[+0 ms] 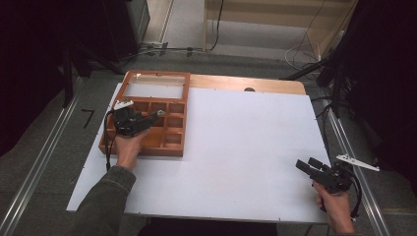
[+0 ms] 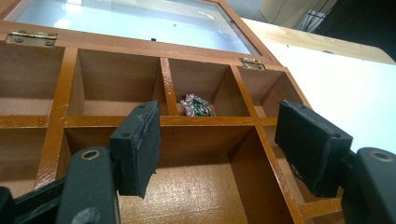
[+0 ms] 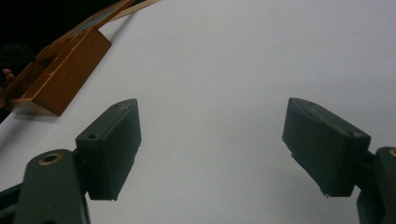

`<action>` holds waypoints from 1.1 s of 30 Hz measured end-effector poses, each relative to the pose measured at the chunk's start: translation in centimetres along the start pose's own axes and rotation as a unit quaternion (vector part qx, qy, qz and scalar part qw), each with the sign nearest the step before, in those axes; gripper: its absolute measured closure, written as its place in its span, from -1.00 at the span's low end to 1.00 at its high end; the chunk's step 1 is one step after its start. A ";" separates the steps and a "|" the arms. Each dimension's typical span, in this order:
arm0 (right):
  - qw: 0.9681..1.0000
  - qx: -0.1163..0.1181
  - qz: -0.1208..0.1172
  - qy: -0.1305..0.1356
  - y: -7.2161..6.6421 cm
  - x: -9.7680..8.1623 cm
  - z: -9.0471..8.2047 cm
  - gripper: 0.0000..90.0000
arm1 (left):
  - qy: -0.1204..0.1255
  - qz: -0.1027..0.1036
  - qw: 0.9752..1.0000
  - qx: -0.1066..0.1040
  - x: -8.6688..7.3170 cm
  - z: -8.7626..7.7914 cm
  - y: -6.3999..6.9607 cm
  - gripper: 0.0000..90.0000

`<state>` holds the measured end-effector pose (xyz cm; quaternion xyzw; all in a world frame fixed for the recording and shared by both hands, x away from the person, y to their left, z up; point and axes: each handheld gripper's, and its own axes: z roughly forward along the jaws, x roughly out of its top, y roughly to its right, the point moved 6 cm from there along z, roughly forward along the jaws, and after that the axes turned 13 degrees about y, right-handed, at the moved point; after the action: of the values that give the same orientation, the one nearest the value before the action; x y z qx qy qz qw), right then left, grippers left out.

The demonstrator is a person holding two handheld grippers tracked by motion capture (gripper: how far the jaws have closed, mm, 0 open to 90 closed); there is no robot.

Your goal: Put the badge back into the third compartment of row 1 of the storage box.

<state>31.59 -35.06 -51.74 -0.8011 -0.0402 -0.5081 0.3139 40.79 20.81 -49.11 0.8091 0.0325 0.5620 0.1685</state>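
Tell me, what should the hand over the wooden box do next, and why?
Probably ease the left gripper forward and down toward the small shiny trinket. Its jaws stand open with nothing between them, and the trinket lies alone in a far compartment of the box, just past the near divider. The right gripper waits open over the bare table.

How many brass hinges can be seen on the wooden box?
2. One hinge is at the far left of the box back rail, the other hinge toward its right. More may be hidden.
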 end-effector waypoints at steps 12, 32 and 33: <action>1.000 0.000 -0.002 -0.001 0.0 0.0 0.0 -0.61 | 0.004 -0.010 1.000 -0.004 -0.5 -0.8 -0.3 -0.30; 1.000 0.001 -0.002 -0.003 -0.1 -0.1 0.1 -0.61 | -0.001 -0.015 1.000 -0.023 -1.5 -1.9 0.0 -0.30; 1.000 0.001 -0.002 -0.002 -0.1 -0.1 0.1 -0.61 | -0.002 -0.014 1.000 -0.024 -1.6 -2.0 0.0 -0.31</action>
<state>31.59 -34.91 -51.81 -0.8019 -0.0430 -0.5069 0.3133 38.38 20.84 -49.96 0.8054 0.0301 0.5585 0.1962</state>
